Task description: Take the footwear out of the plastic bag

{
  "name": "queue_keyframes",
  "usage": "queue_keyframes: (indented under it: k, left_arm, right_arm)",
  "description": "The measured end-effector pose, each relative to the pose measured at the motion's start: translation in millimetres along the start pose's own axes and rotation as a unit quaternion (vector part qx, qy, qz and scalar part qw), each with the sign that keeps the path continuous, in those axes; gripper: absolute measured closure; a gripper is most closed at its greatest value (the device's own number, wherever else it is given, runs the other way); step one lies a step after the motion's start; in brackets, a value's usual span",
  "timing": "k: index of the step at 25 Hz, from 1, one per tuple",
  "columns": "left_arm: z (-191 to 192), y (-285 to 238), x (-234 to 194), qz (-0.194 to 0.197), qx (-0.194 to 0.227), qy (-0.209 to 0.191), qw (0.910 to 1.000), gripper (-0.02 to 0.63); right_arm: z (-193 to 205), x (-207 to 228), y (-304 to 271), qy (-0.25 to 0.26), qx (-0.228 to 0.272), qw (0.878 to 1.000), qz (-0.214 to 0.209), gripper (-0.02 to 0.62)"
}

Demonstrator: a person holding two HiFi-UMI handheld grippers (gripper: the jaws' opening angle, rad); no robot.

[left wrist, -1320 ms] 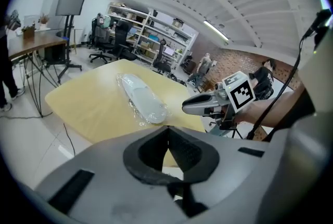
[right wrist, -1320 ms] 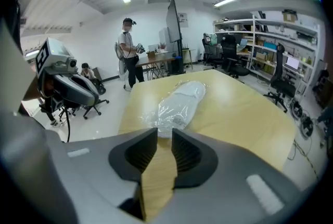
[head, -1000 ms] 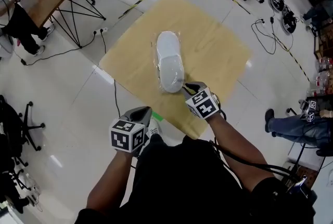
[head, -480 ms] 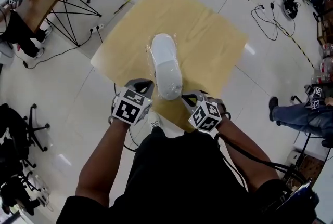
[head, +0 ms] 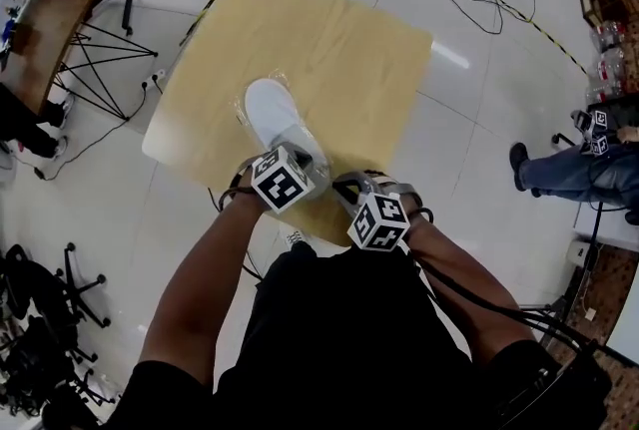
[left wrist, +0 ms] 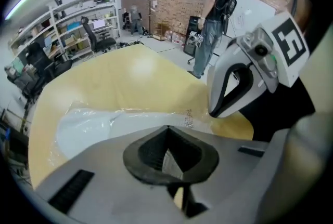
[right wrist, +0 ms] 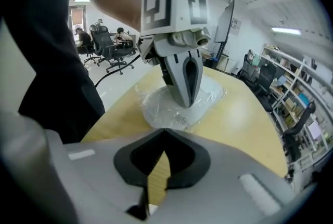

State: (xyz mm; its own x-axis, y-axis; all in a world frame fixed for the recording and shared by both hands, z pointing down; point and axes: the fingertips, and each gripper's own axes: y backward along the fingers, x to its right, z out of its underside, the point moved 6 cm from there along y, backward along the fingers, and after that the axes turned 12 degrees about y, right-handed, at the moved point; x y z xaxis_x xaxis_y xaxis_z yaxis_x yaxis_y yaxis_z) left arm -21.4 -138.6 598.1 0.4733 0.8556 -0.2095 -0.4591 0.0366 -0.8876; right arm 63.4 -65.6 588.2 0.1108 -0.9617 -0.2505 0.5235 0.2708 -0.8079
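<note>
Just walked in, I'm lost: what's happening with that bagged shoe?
A person holds two grippers over a white shoe in a clear plastic bag on a wooden board. The left gripper rests on the bag, jaws shut; the right gripper hangs beside it, jaws shut on nothing visible. The shoe is still bagged.

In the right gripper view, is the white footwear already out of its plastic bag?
No, the white footwear lies wrapped in the clear plastic bag on the yellow table.
</note>
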Motion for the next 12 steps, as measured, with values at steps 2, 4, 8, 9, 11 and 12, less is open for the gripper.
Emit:
queue_keyframes:
  k: [2, 4, 8, 9, 11, 12]
  left_arm:
    - [-5.7, 0.4, -0.9, 0.012, 0.023, 0.038, 0.9989, 0.6]
    - [-7.9, -1.3, 0.2, 0.018, 0.042, 0.058, 0.9973, 0.6]
    - [-8.2, -3.6, 0.1, 0.015, 0.056, 0.072, 0.9957, 0.6]
    - [-8.7, -4.4, 0.5, 0.014, 0.059, 0.078, 0.9951, 0.6]
    - [-8.7, -5.8, 1.3, 0.014, 0.066, 0.092, 0.9934, 0.6]
    - [-8.5, -5.9, 1.2, 0.015, 0.071, 0.101, 0.9923, 0.6]
  right_arm:
    - [3.8, -0.6, 5.4, 0.013, -0.001, 1.0, 0.01, 0.594]
    - [6.5, -5.8, 10.5, 0.035, -0.002, 0.999, 0.018, 0.594]
    - [14.1, -27.5, 16.7, 0.095, -0.016, 0.995, 0.001, 0.566]
    - [19.3, -32.9, 19.5, 0.096, -0.021, 0.995, -0.008, 0.549]
    - [32.4, -40.7, 26.9, 0.08, -0.031, 0.996, -0.018, 0.548]
    - [38.3, -42.3, 31.7, 0.065, -0.036, 0.997, -0.021, 0.543]
